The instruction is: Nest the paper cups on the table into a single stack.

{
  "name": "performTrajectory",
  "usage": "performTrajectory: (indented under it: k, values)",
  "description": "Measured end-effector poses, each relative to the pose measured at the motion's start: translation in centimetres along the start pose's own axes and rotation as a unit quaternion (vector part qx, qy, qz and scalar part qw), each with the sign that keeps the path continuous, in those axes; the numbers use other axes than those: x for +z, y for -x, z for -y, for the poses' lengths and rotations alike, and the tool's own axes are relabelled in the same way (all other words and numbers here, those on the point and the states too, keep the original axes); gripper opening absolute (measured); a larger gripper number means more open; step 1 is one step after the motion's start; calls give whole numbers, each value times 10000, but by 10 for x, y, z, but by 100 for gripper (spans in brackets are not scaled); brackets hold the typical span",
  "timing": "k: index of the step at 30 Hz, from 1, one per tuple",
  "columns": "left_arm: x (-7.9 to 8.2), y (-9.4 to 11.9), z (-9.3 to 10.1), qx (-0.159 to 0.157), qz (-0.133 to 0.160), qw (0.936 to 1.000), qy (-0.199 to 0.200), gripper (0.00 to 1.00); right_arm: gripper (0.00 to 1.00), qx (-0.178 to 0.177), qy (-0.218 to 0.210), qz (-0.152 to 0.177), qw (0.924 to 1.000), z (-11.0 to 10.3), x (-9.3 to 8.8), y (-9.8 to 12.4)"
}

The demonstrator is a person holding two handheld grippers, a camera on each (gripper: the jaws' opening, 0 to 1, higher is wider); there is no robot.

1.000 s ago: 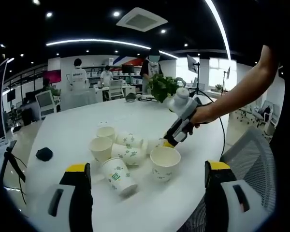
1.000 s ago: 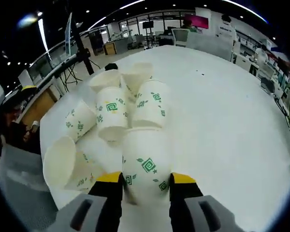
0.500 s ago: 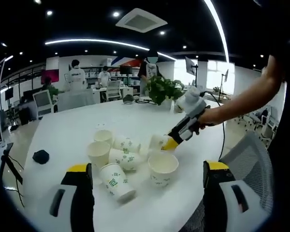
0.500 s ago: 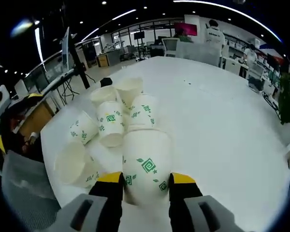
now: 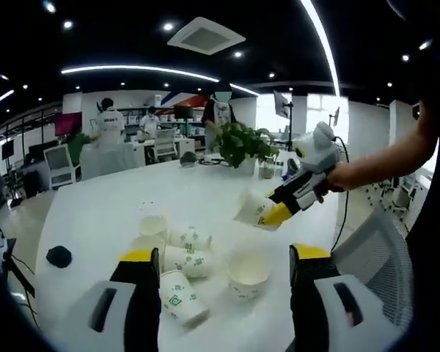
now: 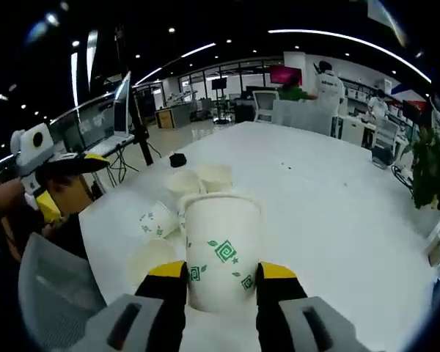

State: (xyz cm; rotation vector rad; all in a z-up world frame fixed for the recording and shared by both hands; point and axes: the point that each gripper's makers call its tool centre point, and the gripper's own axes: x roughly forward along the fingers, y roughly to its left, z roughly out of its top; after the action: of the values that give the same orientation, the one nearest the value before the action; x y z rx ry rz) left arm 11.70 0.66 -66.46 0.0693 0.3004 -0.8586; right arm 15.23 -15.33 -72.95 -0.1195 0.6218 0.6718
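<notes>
My right gripper [image 6: 221, 282] has yellow tips on grey jaws; the cup [image 6: 221, 249] between them is white with a green square-spiral motif. Cups on the table [image 5: 177, 258] carry the same white and green print. Table [image 5: 103, 205] is plain white. Left gripper [image 5: 226, 275]: yellow tips too, grey body. Small black object [image 5: 59, 256] far left. Green plant [image 5: 243, 141] at the far edge.
</notes>
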Motion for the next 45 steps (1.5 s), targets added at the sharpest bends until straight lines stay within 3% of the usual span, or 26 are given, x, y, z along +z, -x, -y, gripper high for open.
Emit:
performTrajectory:
  k: [6, 11, 22, 35, 45]
  values:
    - [17, -4, 4, -249, 159, 9994, 199, 55, 36, 67, 222, 305, 9993, -21, 16, 20]
    - [26, -9, 8, -453, 96, 9988, 129, 47, 36, 123, 408, 533, 9977, -36, 23, 30]
    - [51, -16, 20, -854, 159, 9962, -69, 42, 36, 218, 609, 781, 9948, -56, 28, 42]
    - [55, -25, 45, -1513, -53, 9881, -277, 35, 36, 284, 886, 893, 9917, -64, 26, 44]
    - [59, -26, 64, -2025, -46, 9793, -38, 25, 36, 415, 1155, 956, 9878, -77, 24, 44]
